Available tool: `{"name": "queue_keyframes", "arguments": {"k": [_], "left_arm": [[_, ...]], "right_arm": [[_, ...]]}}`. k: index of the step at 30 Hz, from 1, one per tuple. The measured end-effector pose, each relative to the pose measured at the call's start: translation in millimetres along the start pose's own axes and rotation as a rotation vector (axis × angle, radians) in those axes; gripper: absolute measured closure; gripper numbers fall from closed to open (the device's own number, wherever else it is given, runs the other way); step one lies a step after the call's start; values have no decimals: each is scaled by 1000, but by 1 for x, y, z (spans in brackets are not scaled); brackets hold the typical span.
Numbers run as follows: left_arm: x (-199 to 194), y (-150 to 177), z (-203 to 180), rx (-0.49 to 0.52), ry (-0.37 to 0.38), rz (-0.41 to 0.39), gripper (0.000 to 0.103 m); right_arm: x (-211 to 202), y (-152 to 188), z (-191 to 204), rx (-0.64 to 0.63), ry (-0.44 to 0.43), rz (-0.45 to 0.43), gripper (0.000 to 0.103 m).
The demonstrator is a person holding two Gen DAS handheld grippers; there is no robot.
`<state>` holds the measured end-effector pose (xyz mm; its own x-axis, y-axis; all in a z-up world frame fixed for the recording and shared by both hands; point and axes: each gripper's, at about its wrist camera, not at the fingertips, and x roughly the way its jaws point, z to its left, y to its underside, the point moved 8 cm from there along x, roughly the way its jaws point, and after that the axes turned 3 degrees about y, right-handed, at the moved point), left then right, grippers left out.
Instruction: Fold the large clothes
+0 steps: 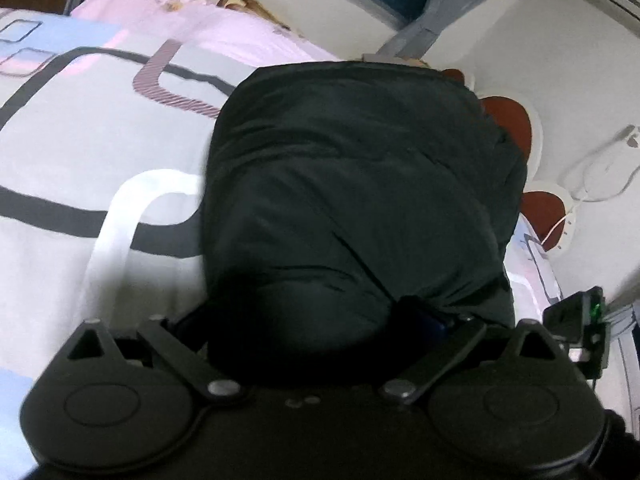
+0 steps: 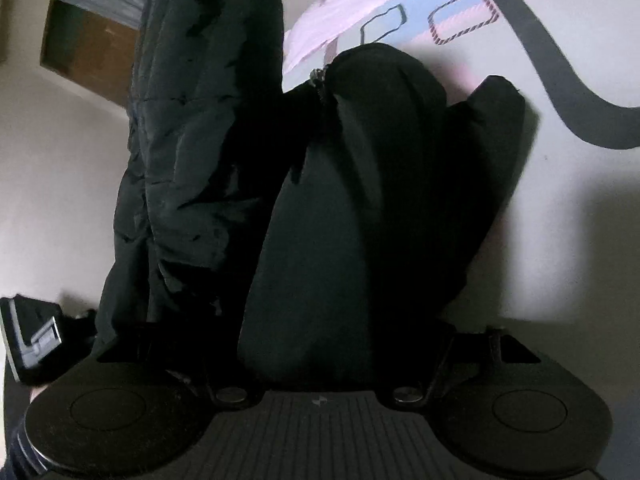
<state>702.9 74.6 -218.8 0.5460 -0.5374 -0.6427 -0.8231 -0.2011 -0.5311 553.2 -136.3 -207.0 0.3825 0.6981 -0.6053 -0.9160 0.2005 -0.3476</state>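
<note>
Jacket (image 1: 360, 184), a big black puffy one, is bunched up over the patterned bedspread (image 1: 80, 140) and swallows the fingertips of both the left tongs (image 1: 320, 320) and the right tongs (image 2: 332, 320), so honestly can't tell how wide either pair is spread.

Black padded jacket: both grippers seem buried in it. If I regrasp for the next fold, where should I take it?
Probably the free sleeve end of the black padded jacket. In the right wrist view it juts out alone onto the patterned bedsheet, clear of the bulky body, so its cuff is thin enough to pinch. Come from the open sheet side, low, fingers straddling the cuff edge.
</note>
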Motion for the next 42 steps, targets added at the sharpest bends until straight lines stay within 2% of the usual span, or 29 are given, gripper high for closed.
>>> {"name": "queue_keyframes", "arguments": {"k": [5, 9, 11, 13, 15, 16, 17, 18, 20, 22, 25, 26, 29, 32, 34, 38, 39, 40, 41, 42], "left_arm": [[-1, -6, -7, 42, -9, 6, 6], [-17, -10, -2, 76, -21, -26, 7], [-28, -9, -1, 91, -22, -47, 15], [-48, -7, -2, 122, -41, -86, 33], [-69, -5, -10, 167, -91, -142, 36], [-76, -3, -19, 197, -91, -162, 36], [-79, 0, -31, 236, -86, -167, 37], [-81, 2, -44, 272, -94, -174, 39], [-78, 8, -65, 343, -102, -162, 39], [-60, 17, -75, 373, -132, -108, 45], [-42, 26, -72, 382, -175, -94, 43], [-43, 26, -73, 380, -185, -104, 43], [-59, 29, -82, 389, -214, -133, 44], [-83, 39, -91, 431, -280, -187, 34], [-104, 47, -101, 445, -289, -228, 23], [-136, 65, -118, 458, -321, -283, 13], [-145, 69, -122, 458, -334, -305, 6], [-152, 72, -126, 461, -343, -324, 0], [-158, 76, -131, 465, -356, -345, 0], [-165, 81, -135, 464, -372, -360, 0]], "right_arm": [[-7, 8, 7, 15, 64, -56, 34], [-49, 20, 16, -8, 141, -136, 34], [-77, 19, 28, -66, 185, -200, 34], [-102, 21, 41, -145, 236, -270, 34], [-115, 18, 71, -233, 269, -334, 35], [-117, 17, 90, -287, 268, -356, 36], [-112, 15, 105, -332, 274, -361, 42], [-106, 16, 121, -383, 291, -356, 53], [-86, 22, 138, -451, 305, -327, 64], [-68, 37, 137, -468, 327, -268, 68], [-42, 46, 113, -429, 381, -197, 68], [-38, 45, 109, -414, 379, -200, 68], [-62, 49, 116, -404, 364, -262, 68], [-89, 60, 130, -451, 411, -297, 68], [-107, 76, 139, -466, 410, -317, 68], [-135, 102, 152, -464, 429, -357, 68], [-143, 109, 152, -461, 448, -377, 65], [-148, 112, 155, -455, 469, -399, 56], [-159, 118, 156, -445, 485, -439, 14], [-168, 123, 158, -445, 491, -481, 0]]}}
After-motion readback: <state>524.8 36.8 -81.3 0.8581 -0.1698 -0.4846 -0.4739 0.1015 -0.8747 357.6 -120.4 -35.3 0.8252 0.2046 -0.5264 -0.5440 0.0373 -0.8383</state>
